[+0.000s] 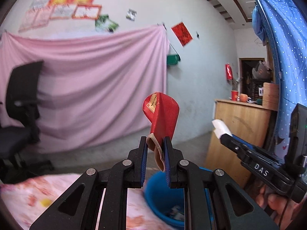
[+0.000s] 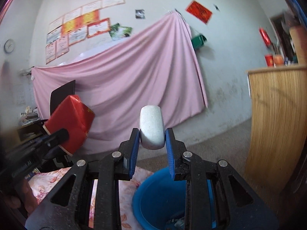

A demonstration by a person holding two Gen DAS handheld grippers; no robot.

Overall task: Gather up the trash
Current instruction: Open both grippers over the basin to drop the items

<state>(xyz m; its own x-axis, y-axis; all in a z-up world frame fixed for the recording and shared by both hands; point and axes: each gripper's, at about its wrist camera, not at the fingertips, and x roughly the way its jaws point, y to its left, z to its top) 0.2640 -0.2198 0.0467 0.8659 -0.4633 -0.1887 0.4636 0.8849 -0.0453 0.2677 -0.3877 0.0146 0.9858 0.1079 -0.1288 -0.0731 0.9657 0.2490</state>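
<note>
two jaws pinch red wrapper (image 1: 163,118) upright.

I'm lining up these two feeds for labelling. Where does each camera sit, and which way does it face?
Left wrist: behind the left tongs, shut on a red wrapper, facing the pink sheet; right tongs and a hand show.
Right wrist: behind the right tongs, shut on a white piece, same wall; left tongs at left.
Shared: blue bucket, sheet, wooden cabinet.
</note>
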